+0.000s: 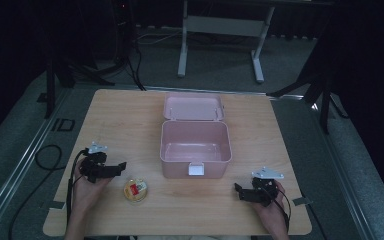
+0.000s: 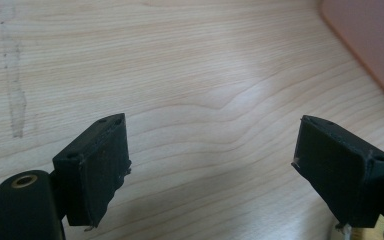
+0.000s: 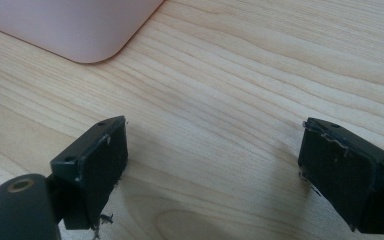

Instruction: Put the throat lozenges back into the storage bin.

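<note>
Right now we hold both grippers, left gripper (image 1: 121, 166) and right gripper (image 1: 238, 189), spread empty, the small round container (image 1: 136, 190) just beside our left, the open pink box (image 1: 195, 147) between

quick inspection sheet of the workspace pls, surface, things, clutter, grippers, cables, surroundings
surface: light wooden table, bare around the things, faint smear in the left gripper view
things: pink box mid-table, lid open toward the far edge, inside looks empty; small round yellow container by the near edge
clutter: nothing seen
grippers: left gripper and right gripper both open, holding nothing, apart from the box
cables: black cable looping off the table's left side
surroundings: grey floor, white desk frame behind, dark stands on both sides
</note>
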`<action>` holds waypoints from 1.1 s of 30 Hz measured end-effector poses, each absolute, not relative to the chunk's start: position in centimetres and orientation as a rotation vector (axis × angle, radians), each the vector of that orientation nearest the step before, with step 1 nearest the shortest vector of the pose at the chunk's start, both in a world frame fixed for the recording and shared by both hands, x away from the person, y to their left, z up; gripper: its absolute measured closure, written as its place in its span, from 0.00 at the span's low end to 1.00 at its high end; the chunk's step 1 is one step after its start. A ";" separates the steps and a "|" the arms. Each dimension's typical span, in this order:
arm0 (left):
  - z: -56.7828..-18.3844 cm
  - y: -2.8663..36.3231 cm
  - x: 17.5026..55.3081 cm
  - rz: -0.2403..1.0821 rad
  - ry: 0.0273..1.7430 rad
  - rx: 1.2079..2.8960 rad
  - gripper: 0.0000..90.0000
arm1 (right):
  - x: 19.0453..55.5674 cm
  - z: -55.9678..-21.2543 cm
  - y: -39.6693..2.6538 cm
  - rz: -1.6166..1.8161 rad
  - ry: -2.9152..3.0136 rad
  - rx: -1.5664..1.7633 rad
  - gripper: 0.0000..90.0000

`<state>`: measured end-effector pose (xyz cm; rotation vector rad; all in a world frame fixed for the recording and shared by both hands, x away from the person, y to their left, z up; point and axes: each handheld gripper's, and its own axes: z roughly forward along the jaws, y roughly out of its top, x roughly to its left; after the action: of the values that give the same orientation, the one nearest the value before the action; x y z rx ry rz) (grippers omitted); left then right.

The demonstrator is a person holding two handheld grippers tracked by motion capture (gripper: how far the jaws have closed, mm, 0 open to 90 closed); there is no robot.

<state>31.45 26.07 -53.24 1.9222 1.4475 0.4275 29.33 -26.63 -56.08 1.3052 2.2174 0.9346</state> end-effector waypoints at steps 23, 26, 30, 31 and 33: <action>-51.1 25.5 30.8 0.456 1.369 2.002 0.29 | 29.3 -56.1 -26.6 0.934 2.214 1.309 0.14; -50.8 25.6 30.8 0.456 1.367 2.008 0.29 | 29.3 -56.1 -26.6 0.933 2.214 1.309 0.14; -50.3 25.8 30.7 0.449 1.364 2.017 0.29 | 29.3 -56.1 -26.6 0.933 2.214 1.309 0.14; -50.1 25.8 30.7 0.450 1.362 2.021 0.29 | 29.3 -56.1 -26.6 0.932 2.214 1.309 0.14; -50.0 25.8 30.6 0.459 1.366 2.027 0.29 | 29.3 -56.1 -26.6 0.932 2.214 1.309 0.14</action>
<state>30.62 25.82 -49.96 2.0265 1.3660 0.4591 29.30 -26.60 -56.07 1.3090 2.2143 0.9323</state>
